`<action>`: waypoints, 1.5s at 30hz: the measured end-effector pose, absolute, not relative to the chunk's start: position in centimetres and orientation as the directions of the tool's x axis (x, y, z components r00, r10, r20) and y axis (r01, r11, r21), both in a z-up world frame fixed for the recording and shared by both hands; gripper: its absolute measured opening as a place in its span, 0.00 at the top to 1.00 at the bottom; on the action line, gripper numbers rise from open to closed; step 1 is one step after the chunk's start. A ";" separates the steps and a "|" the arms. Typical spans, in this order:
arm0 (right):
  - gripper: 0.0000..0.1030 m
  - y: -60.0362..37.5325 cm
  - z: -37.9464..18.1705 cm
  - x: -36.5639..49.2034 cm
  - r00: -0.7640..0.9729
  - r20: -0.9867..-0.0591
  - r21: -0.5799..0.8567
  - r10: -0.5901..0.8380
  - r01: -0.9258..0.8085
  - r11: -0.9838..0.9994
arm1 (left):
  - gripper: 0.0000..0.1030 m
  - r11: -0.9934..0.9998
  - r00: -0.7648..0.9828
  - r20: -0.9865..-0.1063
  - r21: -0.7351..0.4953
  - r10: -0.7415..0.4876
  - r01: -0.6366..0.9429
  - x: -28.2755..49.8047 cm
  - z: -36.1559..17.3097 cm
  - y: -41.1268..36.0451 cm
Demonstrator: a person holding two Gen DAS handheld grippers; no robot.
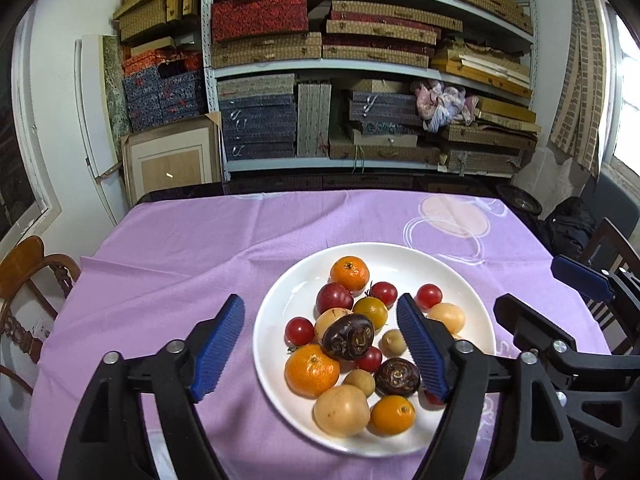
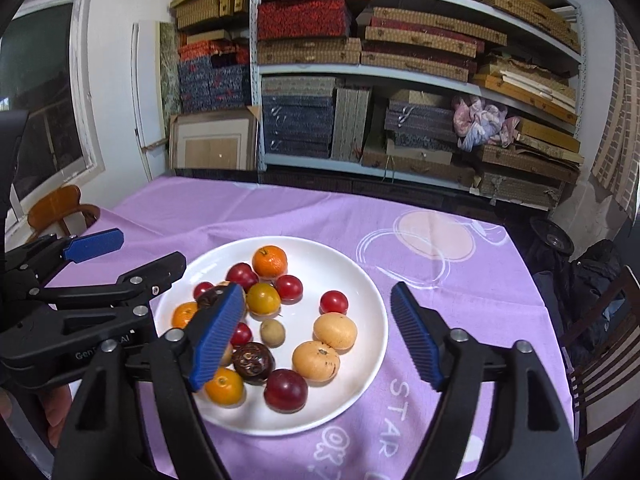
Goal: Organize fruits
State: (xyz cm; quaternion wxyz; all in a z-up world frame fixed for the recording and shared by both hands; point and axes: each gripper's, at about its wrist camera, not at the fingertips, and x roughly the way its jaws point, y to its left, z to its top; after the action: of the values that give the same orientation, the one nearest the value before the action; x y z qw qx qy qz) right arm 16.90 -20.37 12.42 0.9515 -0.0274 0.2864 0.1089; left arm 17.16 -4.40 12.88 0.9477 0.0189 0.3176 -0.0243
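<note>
A white plate (image 1: 400, 250) on the purple tablecloth (image 1: 180, 248) carries several fruits: tangerines (image 1: 349, 273), red cherry tomatoes (image 1: 299, 330), a dark red plum (image 1: 334, 298), pale tan round fruits (image 1: 341, 410) and dark purple knobbly ones (image 1: 349, 336). My left gripper (image 1: 320, 304) hangs open above the plate's left half, holding nothing. My right gripper (image 2: 317, 292) is open above the plate (image 2: 360, 280) too, empty, with the plum (image 2: 285, 390) and tan fruits (image 2: 316, 360) below it. Each gripper shows in the other's view: the right gripper (image 1: 536, 284) and the left gripper (image 2: 148, 250).
Metal shelves (image 1: 360, 64) packed with flat boxes stand behind the table. A wooden chair (image 1: 24, 264) is at the left, a dark chair (image 2: 600, 360) and a black bag (image 2: 592, 272) at the right. Bare cloth lies behind and left of the plate.
</note>
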 end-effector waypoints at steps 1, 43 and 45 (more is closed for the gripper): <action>0.22 -20.4 12.7 16.2 0.816 -0.543 0.016 0.196 -0.224 0.975 | 0.17 0.998 0.802 -0.597 0.018 -0.035 0.057 16.4 13.2 -4.2; 0.04 -21.1 3.9 8.1 0.794 -0.601 0.013 0.091 -0.104 0.994 | 0.03 0.997 0.730 -0.681 -0.002 -0.060 0.080 7.8 5.4 -2.5; 0.04 -21.1 3.9 8.0 0.796 -0.599 0.014 0.090 -0.102 0.995 | 0.03 0.997 0.736 -0.676 0.012 -0.044 0.070 7.7 5.4 -2.6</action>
State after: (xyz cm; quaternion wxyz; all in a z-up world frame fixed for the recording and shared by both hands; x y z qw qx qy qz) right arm 8.00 -21.09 3.91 0.9475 -0.0095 0.3156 0.0504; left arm 7.72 -2.61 5.41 0.9314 0.0185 0.3622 -0.0306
